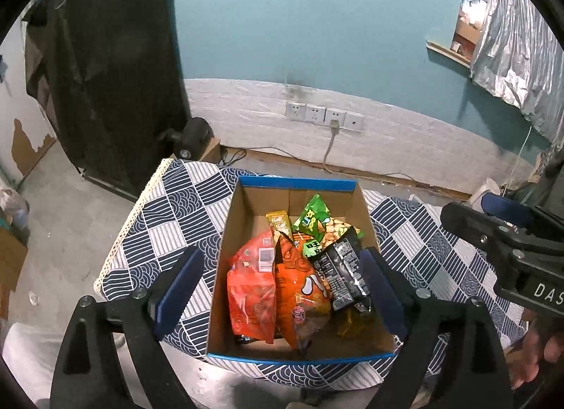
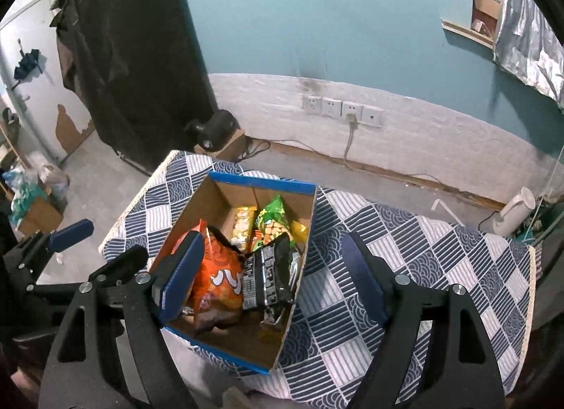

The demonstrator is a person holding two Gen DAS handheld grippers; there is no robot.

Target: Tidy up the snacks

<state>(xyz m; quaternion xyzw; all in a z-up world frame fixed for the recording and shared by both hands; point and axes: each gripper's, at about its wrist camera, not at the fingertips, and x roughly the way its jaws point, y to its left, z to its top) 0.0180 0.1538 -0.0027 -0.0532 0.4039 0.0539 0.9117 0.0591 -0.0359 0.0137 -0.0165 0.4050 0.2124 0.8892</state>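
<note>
Left wrist view reads "DAS" on the right gripper (image 1: 493, 229). Both it and the left gripper (image 1: 282, 289) tilt downward, jaws wide, gripping nothing, above the cardboard box (image 1: 296, 185) of snack bags (image 1: 303, 282) on the patterned tablecloth (image 1: 169, 211).

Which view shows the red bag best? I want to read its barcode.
The left wrist view: the red bag faces the camera, barcode label visible, nothing covering it. In the right wrist view only an edge shows behind a tool finger and the orange bag.

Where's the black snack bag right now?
In both views, the black snack bag lies inside the cardboard box, at its right side, against the orange chip bag.
</note>
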